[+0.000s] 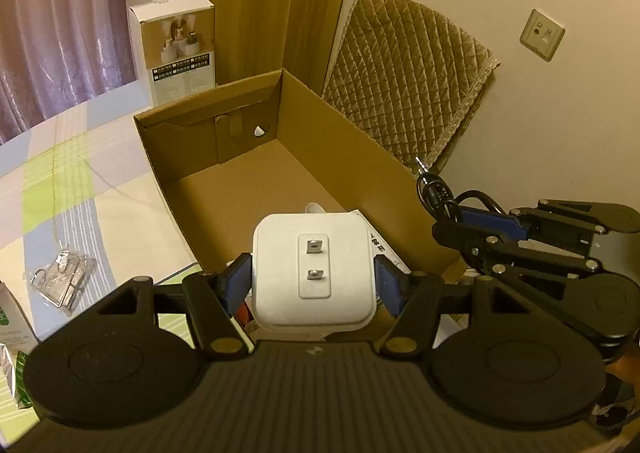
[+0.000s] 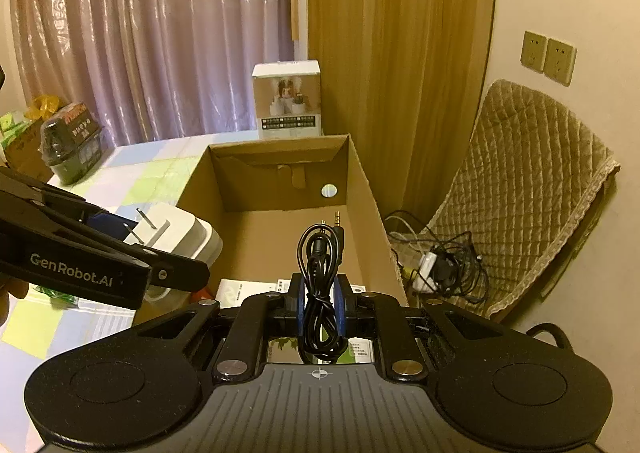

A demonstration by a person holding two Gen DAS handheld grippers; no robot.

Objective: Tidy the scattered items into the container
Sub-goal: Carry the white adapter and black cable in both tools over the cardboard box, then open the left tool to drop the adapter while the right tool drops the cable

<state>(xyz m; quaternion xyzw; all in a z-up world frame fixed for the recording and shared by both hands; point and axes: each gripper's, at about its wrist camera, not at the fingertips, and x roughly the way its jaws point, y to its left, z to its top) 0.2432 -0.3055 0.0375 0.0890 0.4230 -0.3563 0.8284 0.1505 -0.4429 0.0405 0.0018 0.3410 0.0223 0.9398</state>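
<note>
Left tool point(image 1: 314, 281) clamps white plug adapter point(image 1: 314, 273) by its flat sides: rigid, smooth, probably slippery, prongs facing camera, hanging over cardboard box point(image 1: 304, 101) near edge. Right tool point(image 2: 320, 305), fully closed, pinches coiled black audio cable point(image 2: 320, 273): light, floppy, loops dangling above the box.

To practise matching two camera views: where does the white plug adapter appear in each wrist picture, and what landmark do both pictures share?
Left wrist view: the white plug adapter sits low in the centre, clamped between the left gripper's blue pads, prongs facing the camera.
Right wrist view: it appears at mid-left, held over the box's near left corner.
Shared landmark: the open cardboard box.
</note>
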